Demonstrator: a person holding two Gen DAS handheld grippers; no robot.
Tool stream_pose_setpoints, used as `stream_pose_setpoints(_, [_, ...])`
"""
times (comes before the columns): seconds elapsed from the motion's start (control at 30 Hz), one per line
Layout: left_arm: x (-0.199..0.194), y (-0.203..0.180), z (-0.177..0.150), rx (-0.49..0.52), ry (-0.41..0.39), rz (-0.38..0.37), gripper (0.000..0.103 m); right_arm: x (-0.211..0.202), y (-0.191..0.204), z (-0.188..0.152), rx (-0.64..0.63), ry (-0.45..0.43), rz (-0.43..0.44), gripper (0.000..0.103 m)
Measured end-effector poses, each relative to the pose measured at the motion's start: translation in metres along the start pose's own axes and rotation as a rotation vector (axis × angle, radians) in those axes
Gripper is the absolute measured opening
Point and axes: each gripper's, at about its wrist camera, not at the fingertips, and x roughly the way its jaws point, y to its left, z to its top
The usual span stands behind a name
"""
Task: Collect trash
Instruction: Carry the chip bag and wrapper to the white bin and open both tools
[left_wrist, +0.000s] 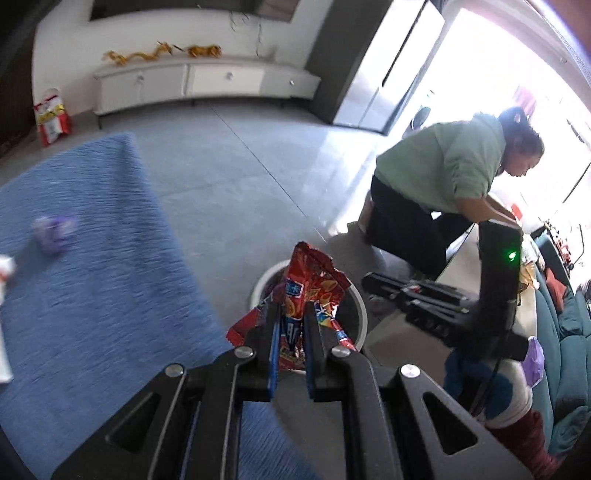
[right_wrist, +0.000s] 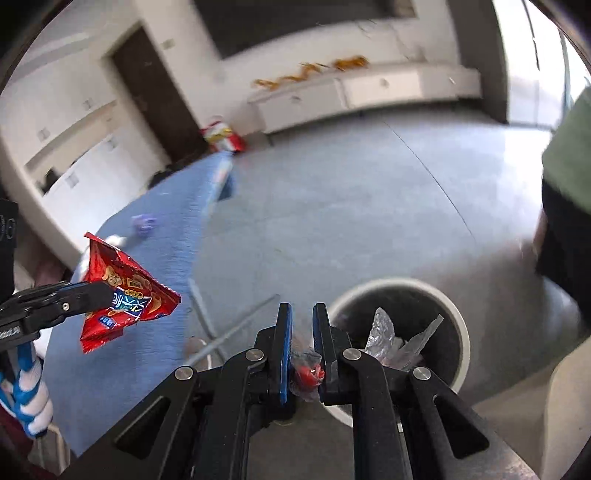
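Note:
My left gripper (left_wrist: 291, 306) is shut on a red snack wrapper (left_wrist: 314, 280) and holds it above the near rim of a white trash bin (left_wrist: 360, 314). The right wrist view shows that wrapper (right_wrist: 125, 291) in the left gripper (right_wrist: 107, 293) over the blue table. My right gripper (right_wrist: 302, 312) is shut on a small clear wrapper with red inside (right_wrist: 306, 373), just left of the bin (right_wrist: 458, 332), which holds crumpled clear plastic (right_wrist: 388, 336). The right gripper also shows in the left wrist view (left_wrist: 369, 282). A purple scrap (left_wrist: 55, 230) lies on the blue tablecloth (left_wrist: 92, 258).
A person in a green top (left_wrist: 450, 166) kneels on the floor right of the bin. A white item (left_wrist: 5, 280) lies at the table's left edge. A white low cabinet (left_wrist: 207, 81) lines the far wall, a red bag (left_wrist: 51, 118) beside it. A teal sofa (left_wrist: 565, 332) is at right.

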Motion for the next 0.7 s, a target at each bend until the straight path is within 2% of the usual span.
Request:
stream_pose_setpoints(0.27, [0.09,-0.026,0.032,-0.022,0.074,-0.016,0.012,0.046,-0.061,0.005,0.091,0.059,-0.06,0.013])
stream_pose_setpoints(0.3, [0.098,-0.027,0.035,-0.026,0.081,-0.018,0.012,0.049,-0.066,0.005,0.096,0.064,-0.072,0.017])
stream_pose_setpoints(0.37, [0.11,-0.029,0.036,-0.037,0.099,-0.032,0.012,0.055,-0.072,0.003,0.106,0.069,-0.101,0.037])
stream_pose_setpoints(0.43, [0.122,-0.029,0.036,-0.052,0.119,-0.057,0.018,0.052,-0.078,0.001,0.117,0.06,-0.123,0.042])
stream_pose_setpoints(0.57, [0.124,-0.029,0.036,-0.068,0.125,-0.09,0.033,0.044,-0.079,-0.002,0.118,0.048,-0.126,0.044])
stream_pose_setpoints(0.7, [0.113,-0.029,0.034,-0.071,0.114,-0.097,0.036,0.041,-0.076,-0.002,0.112,0.044,-0.114,0.044])
